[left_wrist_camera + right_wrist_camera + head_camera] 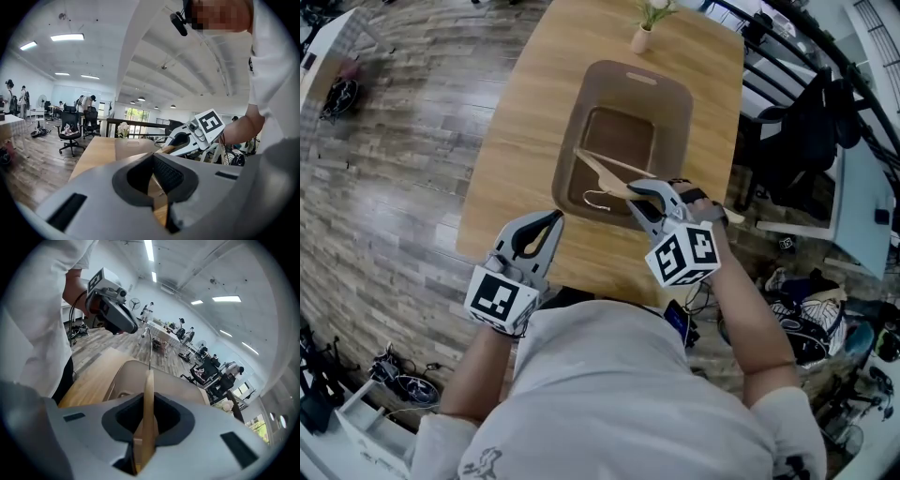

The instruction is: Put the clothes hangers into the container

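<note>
A brown container (623, 141) stands on the wooden table (511, 178). My right gripper (643, 198) is shut on a wooden clothes hanger (609, 169), which slants over the container's near right part with its metal hook (596, 198) hanging inside. In the right gripper view the hanger (148, 380) stands on edge between the jaws of the right gripper (147, 397), above the container (123, 376). My left gripper (551, 221) is shut and empty, over the table near the container's front left corner. The left gripper view shows the left gripper (153, 160) with jaws together.
A small potted plant (645, 28) stands at the table's far end. Dark clothes (806, 131) hang right of the table, beside shoes and clutter (811, 309) on the floor. Office chairs (70, 131) and people stand farther off in the room.
</note>
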`<state>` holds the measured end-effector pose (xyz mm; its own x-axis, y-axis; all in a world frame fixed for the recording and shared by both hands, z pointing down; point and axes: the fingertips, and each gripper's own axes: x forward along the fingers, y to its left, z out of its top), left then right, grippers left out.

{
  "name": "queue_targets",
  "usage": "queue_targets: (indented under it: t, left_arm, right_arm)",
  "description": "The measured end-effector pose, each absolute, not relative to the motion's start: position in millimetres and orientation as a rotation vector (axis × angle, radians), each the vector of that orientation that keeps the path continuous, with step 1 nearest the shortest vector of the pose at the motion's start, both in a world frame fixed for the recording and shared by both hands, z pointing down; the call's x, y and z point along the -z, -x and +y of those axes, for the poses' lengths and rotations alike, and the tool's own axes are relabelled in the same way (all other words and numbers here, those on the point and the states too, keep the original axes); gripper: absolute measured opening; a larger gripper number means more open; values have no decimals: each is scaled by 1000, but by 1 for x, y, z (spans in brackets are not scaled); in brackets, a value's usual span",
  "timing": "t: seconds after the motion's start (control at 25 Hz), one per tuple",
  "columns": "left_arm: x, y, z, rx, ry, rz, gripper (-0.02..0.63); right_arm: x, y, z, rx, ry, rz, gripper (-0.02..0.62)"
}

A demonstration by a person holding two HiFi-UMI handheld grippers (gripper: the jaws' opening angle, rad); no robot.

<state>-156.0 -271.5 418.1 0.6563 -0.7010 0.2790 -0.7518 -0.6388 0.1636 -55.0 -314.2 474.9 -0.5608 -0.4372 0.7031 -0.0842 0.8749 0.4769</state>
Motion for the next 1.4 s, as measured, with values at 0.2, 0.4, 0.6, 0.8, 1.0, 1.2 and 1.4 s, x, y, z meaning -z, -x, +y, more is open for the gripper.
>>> queue_targets:
  t: [0.2,0.4,0.6,0.8,1.0,1.2,1.4]
  left_arm:
    - [-422,164,-281,-267,-2598,-1174,6]
    - [-430,170,-286,-271,-2578,-1178,6]
    - [-439,174,-289,-277,-2554,-1186,6]
    - [-444,179,-292,-282,-2540,-1196,6]
    - [-448,181,-292,-285,-2521,-1197,6]
    - [-449,177,-288,-288,-2521,-1199,6]
    - [-448,176,-284,-290,-2525,-1210,6]
  right_arm:
    - [-502,69,-325,570,-276,-2017,61]
    - [-527,79,-329,598,-198,-1930,61]
    - [-537,92,-334,592,-171,-1928,63]
    - [-547,94,-331,602,-148,-1895,71]
    - [-558,93,-322,586,-122,-1867,85]
    - [-562,94,-318,564,-133,-1864,91]
    - [-559,91,-320,546,-154,-1862,117]
